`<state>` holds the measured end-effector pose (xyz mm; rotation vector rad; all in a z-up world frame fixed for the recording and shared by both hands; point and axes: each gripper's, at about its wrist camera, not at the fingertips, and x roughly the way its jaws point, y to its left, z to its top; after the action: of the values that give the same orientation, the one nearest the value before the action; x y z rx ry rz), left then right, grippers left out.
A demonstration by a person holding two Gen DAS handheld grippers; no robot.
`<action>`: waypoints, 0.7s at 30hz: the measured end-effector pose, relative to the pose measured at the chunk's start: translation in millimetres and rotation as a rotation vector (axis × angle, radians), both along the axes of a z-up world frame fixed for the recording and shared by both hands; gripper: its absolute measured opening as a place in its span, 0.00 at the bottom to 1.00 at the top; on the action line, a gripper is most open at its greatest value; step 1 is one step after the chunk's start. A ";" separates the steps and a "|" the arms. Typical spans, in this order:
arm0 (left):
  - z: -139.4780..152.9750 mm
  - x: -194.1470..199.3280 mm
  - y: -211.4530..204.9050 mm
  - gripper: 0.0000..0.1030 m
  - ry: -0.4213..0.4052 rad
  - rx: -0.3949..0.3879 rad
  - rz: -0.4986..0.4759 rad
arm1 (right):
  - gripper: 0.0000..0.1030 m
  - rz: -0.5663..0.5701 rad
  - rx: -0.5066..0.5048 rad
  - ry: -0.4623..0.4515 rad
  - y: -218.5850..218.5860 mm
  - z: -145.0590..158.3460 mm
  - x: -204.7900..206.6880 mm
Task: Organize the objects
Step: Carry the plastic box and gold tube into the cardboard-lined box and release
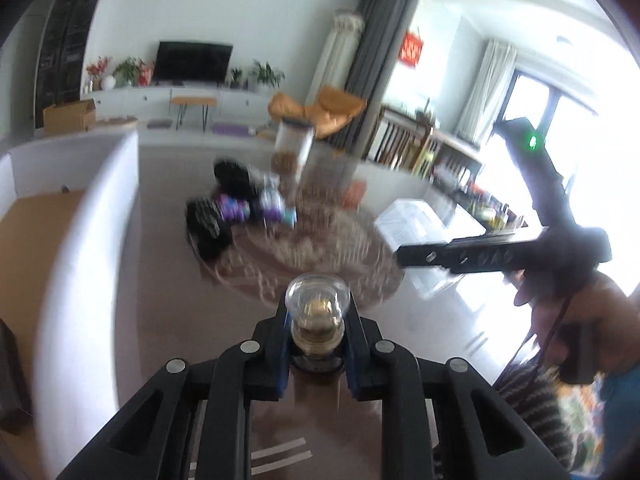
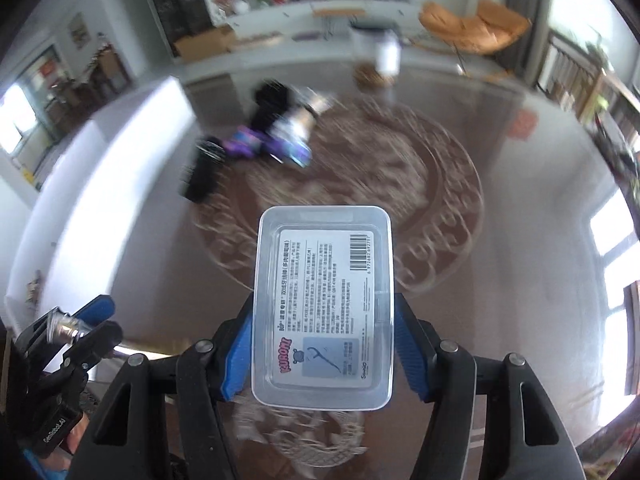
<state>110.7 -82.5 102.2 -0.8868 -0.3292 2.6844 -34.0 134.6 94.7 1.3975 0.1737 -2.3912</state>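
Two wrist views above shared table (image 1: 304, 240)

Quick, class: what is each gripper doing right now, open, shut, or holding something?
Left gripper: shut on a small clear bottle.
Right gripper: shut on a clear plastic box.

On the table (image 2: 520, 184), a jar (image 2: 386, 54) stands behind and right of the heaped packets (image 2: 280, 132).

dark and purple items (image 2: 256, 136) on the table — motion-blurred, unidentifiable.
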 end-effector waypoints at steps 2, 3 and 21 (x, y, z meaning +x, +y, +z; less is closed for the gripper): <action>20.6 10.3 -16.0 0.21 0.048 0.015 0.029 | 0.61 0.031 -0.012 0.040 -18.4 15.9 6.6; 32.2 16.2 -26.7 0.21 0.073 0.022 0.051 | 0.61 0.060 -0.020 0.074 -33.2 28.0 12.2; 19.0 20.7 -254.9 0.72 -0.233 -0.151 0.585 | 0.76 0.526 -0.321 -0.059 -293.2 52.3 66.0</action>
<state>131.4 -337.5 121.2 -1.3269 -0.5100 3.1678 32.0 -158.6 147.0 1.1050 0.1167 -1.8481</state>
